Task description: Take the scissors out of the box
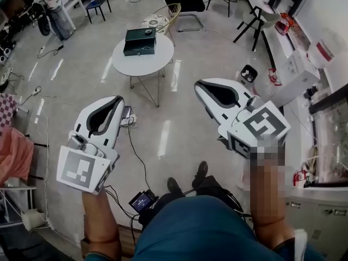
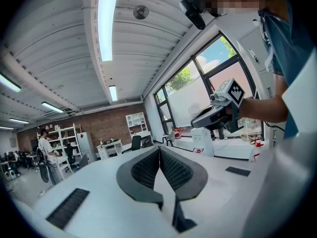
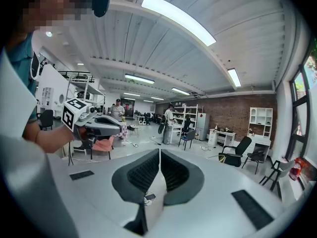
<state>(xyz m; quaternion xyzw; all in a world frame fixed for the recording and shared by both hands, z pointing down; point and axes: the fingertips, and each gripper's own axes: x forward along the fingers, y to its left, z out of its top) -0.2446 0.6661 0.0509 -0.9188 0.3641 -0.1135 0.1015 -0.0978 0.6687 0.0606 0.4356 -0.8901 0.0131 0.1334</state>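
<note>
One round white counter (image 1: 148,64) stands well ahead on the floor. What is judged to be one dark box (image 1: 140,41), its lid apparently raised, is set on it. No scissors are seen; they are presumed to lie inside the box. Two grippers are held roughly level in the air, well apart from the box, probably because the reach is not yet begun. The left gripper (image 1: 118,100) and the right gripper (image 1: 199,84) are both closed tight on nothing.

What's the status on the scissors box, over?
Left gripper shut, empty; right gripper shut, empty. Dark rectangular box on round white table ahead, untouched; scissors not visible. Black cable on floor between.
</note>
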